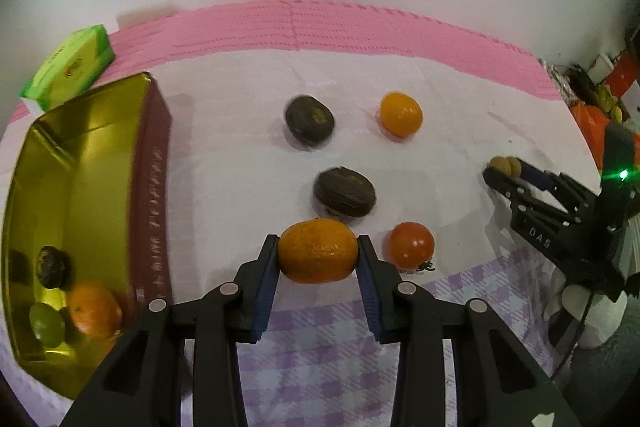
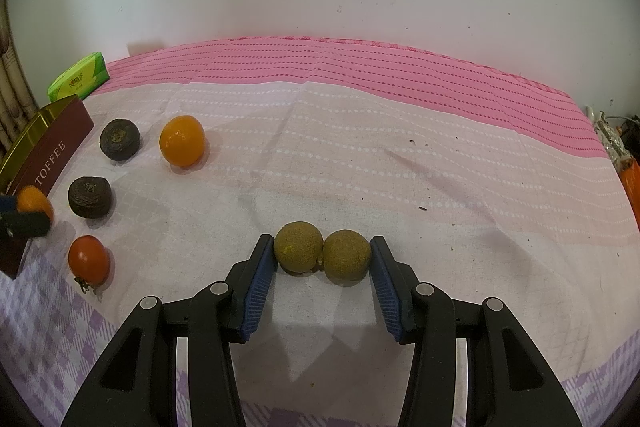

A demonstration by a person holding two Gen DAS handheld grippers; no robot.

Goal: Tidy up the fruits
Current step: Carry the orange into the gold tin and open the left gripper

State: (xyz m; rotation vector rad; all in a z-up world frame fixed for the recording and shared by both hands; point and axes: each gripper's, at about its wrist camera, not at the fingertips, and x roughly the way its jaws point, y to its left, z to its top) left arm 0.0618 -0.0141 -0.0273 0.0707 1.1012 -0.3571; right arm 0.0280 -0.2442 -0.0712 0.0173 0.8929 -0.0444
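Left gripper (image 1: 318, 254), at lower centre of the left wrist view, has both blue pads pressed against the sides of a mandarin (image 1: 318, 251), clamping it. Right gripper (image 2: 322, 255), at lower centre of the right wrist view, brackets two olive-brown round fruits (image 2: 323, 251) lying side by side and touching; the left pad touches the left fruit, while contact on the right side cannot be confirmed. Both fruits rest on the cloth (image 2: 360, 155). A gold tin (image 1: 86, 131) with a maroon outer wall occupies the left edge of the left wrist view and contains a dark fruit, a green fruit and an orange fruit. Loose on the cloth in mid-frame: two dark brown fruits (image 1: 309, 121), a smooth orange fruit (image 1: 401, 114) and a red tomato (image 1: 412, 245), the tomato just right of the clamped mandarin. A green packet (image 1: 70, 67) lies at upper left, behind the tin.
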